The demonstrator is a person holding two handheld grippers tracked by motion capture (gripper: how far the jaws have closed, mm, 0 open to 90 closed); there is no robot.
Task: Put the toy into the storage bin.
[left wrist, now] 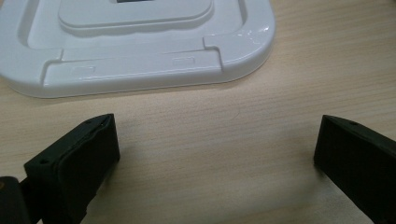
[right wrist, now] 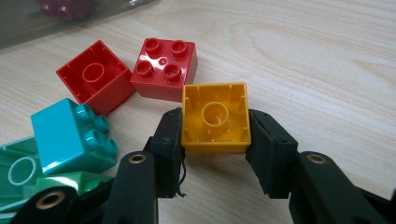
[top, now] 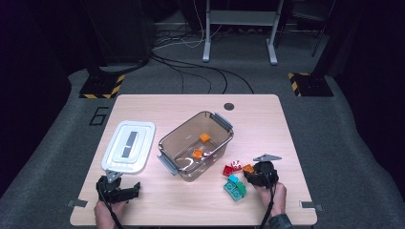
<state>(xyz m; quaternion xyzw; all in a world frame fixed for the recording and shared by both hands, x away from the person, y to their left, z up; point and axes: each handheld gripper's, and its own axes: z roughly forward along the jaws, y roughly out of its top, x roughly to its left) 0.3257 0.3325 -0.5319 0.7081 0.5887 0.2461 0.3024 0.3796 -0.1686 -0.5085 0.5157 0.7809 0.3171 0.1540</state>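
Observation:
My right gripper (right wrist: 215, 135) is shut on an orange brick (right wrist: 215, 117), which lies hollow side up between the two pads; the same orange brick (top: 248, 168) sits at the gripper's tip (top: 250, 173) in the high view. Two red bricks (right wrist: 164, 68) (right wrist: 95, 75) lie just beyond it, and a cyan brick (right wrist: 70, 135) rests on green ones (right wrist: 18, 175) to its left. A clear bin (top: 197, 144) holds two orange bricks (top: 205, 138) (top: 197, 153). My left gripper (left wrist: 217, 154) stands open over bare wood, just short of the white lid (left wrist: 135, 44).
The white lid (top: 129, 145) lies flat at the table's left. A small dark round hole (top: 229, 106) marks the far edge of the wooden table (top: 267, 119). Cables and stand legs cover the floor beyond.

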